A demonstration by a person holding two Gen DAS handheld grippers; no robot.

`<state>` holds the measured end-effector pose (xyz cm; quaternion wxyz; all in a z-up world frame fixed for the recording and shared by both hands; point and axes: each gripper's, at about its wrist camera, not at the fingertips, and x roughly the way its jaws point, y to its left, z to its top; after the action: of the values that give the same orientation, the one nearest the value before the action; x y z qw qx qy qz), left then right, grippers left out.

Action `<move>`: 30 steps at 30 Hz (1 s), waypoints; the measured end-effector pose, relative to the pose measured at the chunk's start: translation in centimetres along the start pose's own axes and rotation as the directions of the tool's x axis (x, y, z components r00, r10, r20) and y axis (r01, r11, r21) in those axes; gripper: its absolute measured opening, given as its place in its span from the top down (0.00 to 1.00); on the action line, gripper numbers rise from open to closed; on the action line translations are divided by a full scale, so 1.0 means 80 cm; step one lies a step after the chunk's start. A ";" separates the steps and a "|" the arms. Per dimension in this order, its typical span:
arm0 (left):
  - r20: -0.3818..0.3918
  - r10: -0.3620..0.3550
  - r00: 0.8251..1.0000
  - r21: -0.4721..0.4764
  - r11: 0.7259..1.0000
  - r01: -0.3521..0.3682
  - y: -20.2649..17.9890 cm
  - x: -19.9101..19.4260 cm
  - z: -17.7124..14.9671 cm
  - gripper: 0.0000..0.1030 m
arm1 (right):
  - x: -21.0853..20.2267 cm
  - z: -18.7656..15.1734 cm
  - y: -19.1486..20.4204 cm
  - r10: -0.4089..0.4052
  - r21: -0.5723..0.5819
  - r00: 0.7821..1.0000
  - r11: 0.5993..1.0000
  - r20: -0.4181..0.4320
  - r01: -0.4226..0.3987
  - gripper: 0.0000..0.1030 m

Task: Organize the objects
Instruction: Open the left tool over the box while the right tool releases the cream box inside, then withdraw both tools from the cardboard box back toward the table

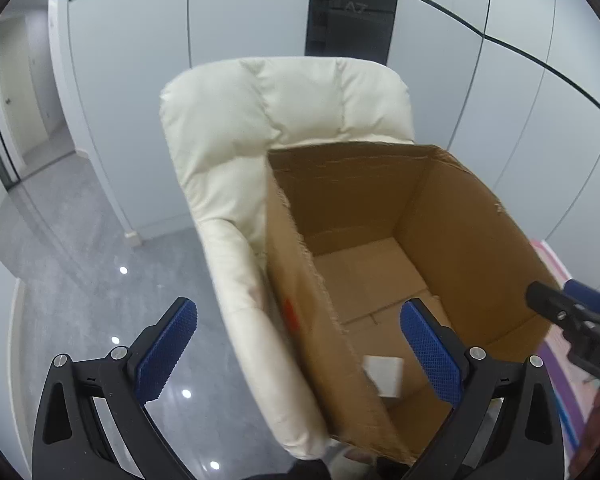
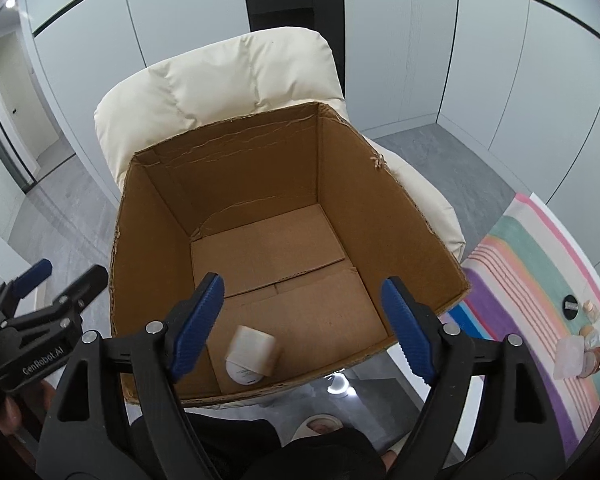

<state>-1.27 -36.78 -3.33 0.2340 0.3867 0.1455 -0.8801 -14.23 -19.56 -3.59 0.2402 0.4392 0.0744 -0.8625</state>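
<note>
Brown open cardboard box (image 2: 283,216) on the cream padded chair (image 2: 219,76) holds a white round jar (image 2: 253,354), seemingly tipped, near its front wall. Right gripper (image 2: 304,326) and left gripper (image 1: 300,356) both gape empty; fetch the next item from beside the box.

A brown cardboard box (image 2: 259,184) stands open on a cream padded chair. Inside, a small white round container (image 2: 253,354) lies on its side on the box floor, near the front wall.
</note>
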 end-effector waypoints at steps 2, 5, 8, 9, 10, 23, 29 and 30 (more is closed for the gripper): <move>0.001 0.007 1.000 -0.005 1.000 -0.007 -0.002 -0.001 0.001 0.01 | 0.001 -0.002 -0.003 0.002 0.005 1.000 1.000 -0.006 -0.001 0.19; 0.001 0.028 1.000 0.011 1.000 -0.028 -0.006 -0.002 0.002 0.01 | -0.001 -0.003 -0.008 -0.003 0.009 1.000 1.000 -0.003 0.003 0.19; -0.017 0.004 1.000 0.004 1.000 -0.004 -0.010 0.002 0.004 0.01 | -0.002 -0.005 -0.013 -0.009 0.011 1.000 1.000 -0.004 0.009 0.19; -0.020 0.004 1.000 0.003 1.000 -0.004 -0.010 0.002 0.004 0.01 | -0.002 -0.005 -0.015 -0.011 0.011 1.000 1.000 -0.005 0.011 0.19; -0.028 -0.002 1.000 0.001 1.000 0.002 -0.013 0.003 0.004 0.01 | -0.003 -0.006 -0.018 -0.014 0.011 1.000 1.000 -0.006 0.014 0.19; -0.055 -0.063 0.996 0.055 0.996 0.067 -0.070 0.010 0.009 0.00 | -0.020 -0.019 -0.068 -0.069 0.047 0.998 0.997 0.010 0.068 0.14; -0.082 -0.074 0.994 0.099 0.992 0.082 -0.104 0.015 0.001 0.00 | -0.032 -0.024 -0.091 -0.092 0.061 0.995 0.994 0.027 0.091 0.08; -0.090 -0.083 0.993 0.103 0.990 0.092 -0.110 0.016 0.000 0.00 | -0.034 -0.025 -0.095 -0.093 0.066 0.995 0.994 0.029 0.091 0.07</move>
<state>-6.68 -29.70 -3.62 0.1676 0.4290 0.1248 -0.8788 -15.11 -11.30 -3.26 0.1872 0.4290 0.0630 -0.8814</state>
